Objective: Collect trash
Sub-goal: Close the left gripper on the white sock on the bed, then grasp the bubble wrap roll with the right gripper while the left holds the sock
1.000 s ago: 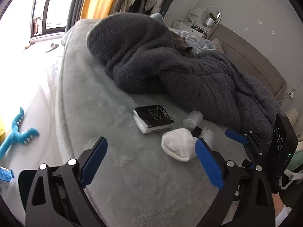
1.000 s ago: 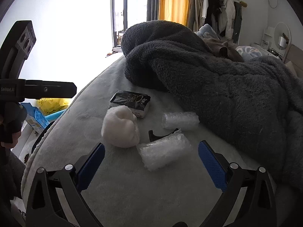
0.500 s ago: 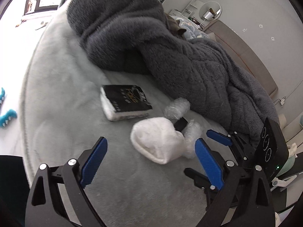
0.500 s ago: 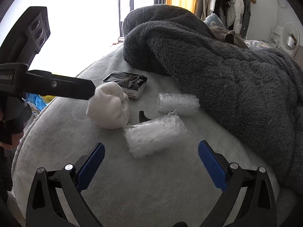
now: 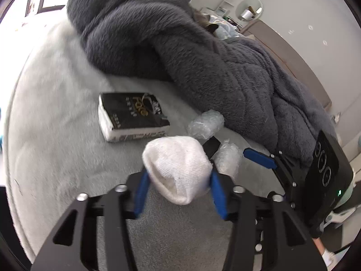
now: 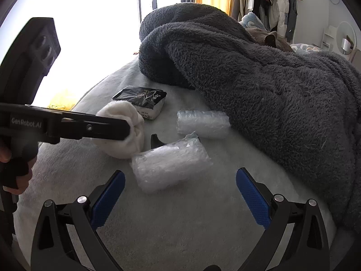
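Observation:
My left gripper (image 5: 178,180) is shut on a white rolled sock (image 5: 178,169) lying on the grey bed cover (image 5: 56,146); the sock also shows in the right wrist view (image 6: 123,133), with the left gripper's finger across it. My right gripper (image 6: 180,192) is open just in front of a bubble-wrap roll (image 6: 171,164). A second bubble-wrap roll (image 6: 203,124) lies behind it. A small black piece (image 6: 155,141) sits between the sock and the rolls. A black-and-white tissue pack (image 5: 130,117) lies further back.
A big dark grey fleece blanket (image 5: 180,52) is heaped across the bed behind and to the right of the items. The bed's rounded edge (image 6: 56,158) falls away on the left toward a bright window. Clothes (image 6: 270,0) hang at the back.
My left gripper moved forward and closed its fingers on the white sock. My right gripper moved closer to the near bubble-wrap roll and stayed open.

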`<action>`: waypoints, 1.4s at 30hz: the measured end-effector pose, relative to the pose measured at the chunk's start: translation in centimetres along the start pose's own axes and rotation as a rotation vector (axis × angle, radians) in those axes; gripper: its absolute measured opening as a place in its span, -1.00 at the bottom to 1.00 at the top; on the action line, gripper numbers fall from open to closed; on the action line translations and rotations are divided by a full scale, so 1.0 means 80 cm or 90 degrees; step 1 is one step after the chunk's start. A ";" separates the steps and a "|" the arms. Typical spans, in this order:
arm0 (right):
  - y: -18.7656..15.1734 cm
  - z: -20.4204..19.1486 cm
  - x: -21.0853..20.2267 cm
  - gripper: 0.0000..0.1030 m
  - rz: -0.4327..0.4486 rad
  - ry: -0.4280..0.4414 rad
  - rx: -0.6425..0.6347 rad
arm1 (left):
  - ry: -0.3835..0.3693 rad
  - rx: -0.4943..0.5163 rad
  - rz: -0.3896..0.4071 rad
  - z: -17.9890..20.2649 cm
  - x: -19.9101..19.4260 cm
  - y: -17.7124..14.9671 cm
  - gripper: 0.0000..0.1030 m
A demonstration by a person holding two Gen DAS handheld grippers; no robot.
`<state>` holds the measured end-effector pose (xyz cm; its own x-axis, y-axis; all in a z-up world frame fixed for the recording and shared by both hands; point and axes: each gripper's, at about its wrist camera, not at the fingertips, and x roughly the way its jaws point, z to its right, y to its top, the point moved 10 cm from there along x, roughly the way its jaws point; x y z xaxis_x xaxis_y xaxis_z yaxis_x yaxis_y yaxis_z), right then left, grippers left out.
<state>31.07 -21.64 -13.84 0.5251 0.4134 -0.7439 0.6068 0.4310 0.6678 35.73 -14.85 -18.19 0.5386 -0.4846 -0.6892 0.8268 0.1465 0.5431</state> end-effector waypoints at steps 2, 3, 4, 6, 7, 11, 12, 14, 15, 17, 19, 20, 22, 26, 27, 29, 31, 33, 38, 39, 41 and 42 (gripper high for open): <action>0.003 0.001 0.001 0.93 0.000 0.003 0.001 | 0.012 0.018 0.014 -0.001 -0.008 0.004 -0.22; 0.004 0.001 0.001 0.93 0.001 0.004 0.000 | 0.019 0.024 0.023 -0.003 -0.014 0.007 -0.24; 0.004 0.000 0.001 0.93 0.002 0.004 -0.002 | 0.023 0.027 0.031 -0.005 -0.020 0.010 -0.26; 0.005 -0.002 0.003 0.93 -0.002 0.001 -0.008 | 0.024 0.025 0.043 -0.009 -0.029 0.015 -0.26; 0.005 -0.002 0.004 0.91 -0.004 -0.002 -0.011 | 0.022 0.024 0.046 -0.011 -0.033 0.016 -0.26; 0.007 0.000 0.009 0.58 -0.011 -0.012 -0.020 | 0.025 0.028 0.047 -0.015 -0.041 0.018 -0.26; 0.008 0.000 0.009 0.57 -0.011 -0.013 -0.019 | 0.025 0.028 0.048 -0.017 -0.044 0.019 -0.26; 0.012 0.000 0.011 0.52 -0.010 -0.013 -0.020 | 0.027 0.028 0.049 -0.021 -0.049 0.021 -0.26; 0.015 -0.002 0.011 0.49 -0.009 -0.013 -0.021 | 0.029 0.029 0.049 -0.024 -0.051 0.021 -0.26; 0.019 -0.004 0.015 0.29 -0.014 -0.014 -0.022 | 0.034 0.030 0.050 -0.029 -0.056 0.022 -0.26; 0.020 -0.005 0.020 0.27 -0.029 -0.020 -0.019 | 0.040 0.035 0.052 -0.033 -0.062 0.023 -0.26; 0.021 -0.007 0.021 0.24 -0.033 -0.019 -0.014 | 0.043 0.037 0.053 -0.036 -0.066 0.023 -0.26; 0.024 -0.008 0.023 0.23 -0.038 -0.018 0.001 | 0.049 0.041 0.056 -0.042 -0.074 0.024 -0.26; 0.037 -0.011 0.016 0.22 -0.031 -0.021 0.024 | 0.062 0.050 0.066 -0.052 -0.092 0.027 -0.26; 0.041 -0.011 0.013 0.22 -0.026 -0.020 0.034 | 0.066 0.053 0.069 -0.056 -0.097 0.028 -0.26; 0.048 -0.011 0.006 0.22 -0.018 -0.017 0.064 | 0.072 0.053 0.074 -0.063 -0.106 0.030 -0.26; 0.054 -0.013 0.000 0.22 -0.007 -0.009 0.092 | 0.078 0.053 0.077 -0.071 -0.113 0.032 -0.26; 0.059 -0.013 -0.005 0.22 0.002 -0.010 0.123 | 0.087 0.056 0.080 -0.079 -0.120 0.032 -0.26; 0.077 -0.021 -0.010 0.22 0.027 0.003 0.194 | 0.104 0.062 0.079 -0.100 -0.135 0.030 -0.26; 0.081 -0.022 -0.010 0.22 0.029 0.001 0.206 | 0.110 0.064 0.078 -0.104 -0.137 0.029 -0.26; 0.086 -0.027 -0.008 0.22 0.034 -0.005 0.221 | 0.121 0.069 0.075 -0.113 -0.140 0.026 -0.26; 0.088 -0.033 -0.005 0.22 0.034 -0.003 0.228 | 0.127 0.070 0.073 -0.119 -0.142 0.024 -0.26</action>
<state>33.56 -16.69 -8.76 0.5636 0.4238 -0.7091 0.7486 0.1008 0.6553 32.79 -0.87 -13.88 0.6586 -0.2884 -0.6950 0.7415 0.0913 0.6648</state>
